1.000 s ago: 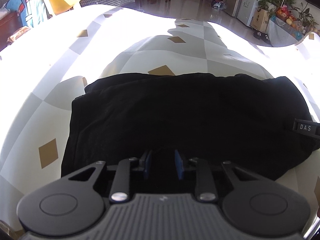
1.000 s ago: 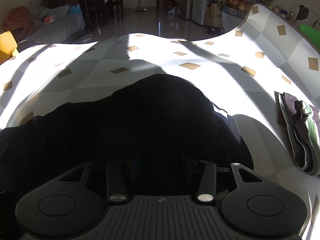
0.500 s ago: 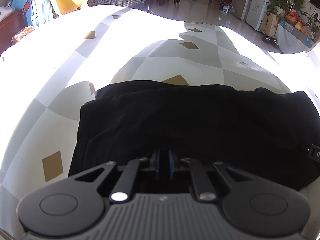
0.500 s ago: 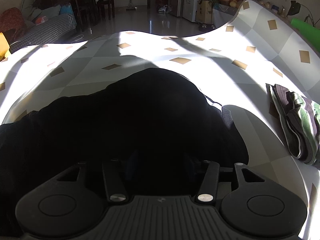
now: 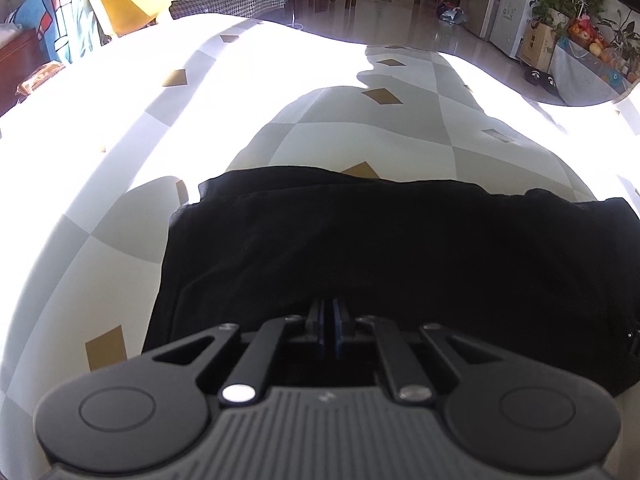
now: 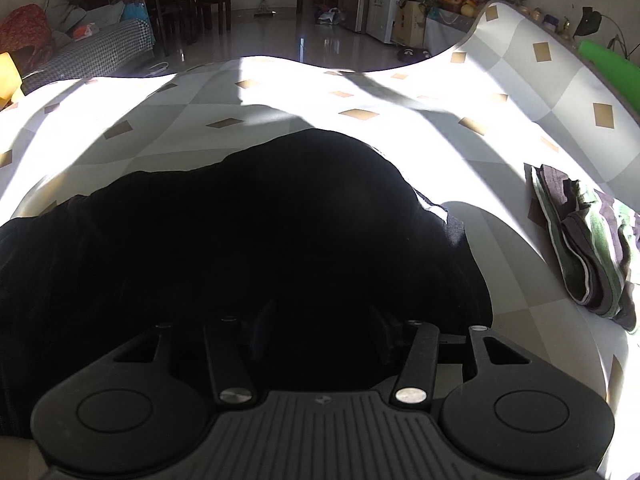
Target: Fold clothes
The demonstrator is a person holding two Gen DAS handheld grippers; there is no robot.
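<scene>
Black garment spread on a checked cloth, a gripper at each end of its near edge.

The black garment (image 5: 360,248) lies just ahead of both sets of fingers on the checked cloth (image 5: 332,136). The left gripper (image 5: 329,322) has its blue pads pressed together on the garment's near edge. The right gripper (image 6: 320,324) stands partly open, dark fabric between its fingers; whether they press it cannot be told. A folded green striped garment (image 6: 588,240) lies well right of the right fingers.
</scene>
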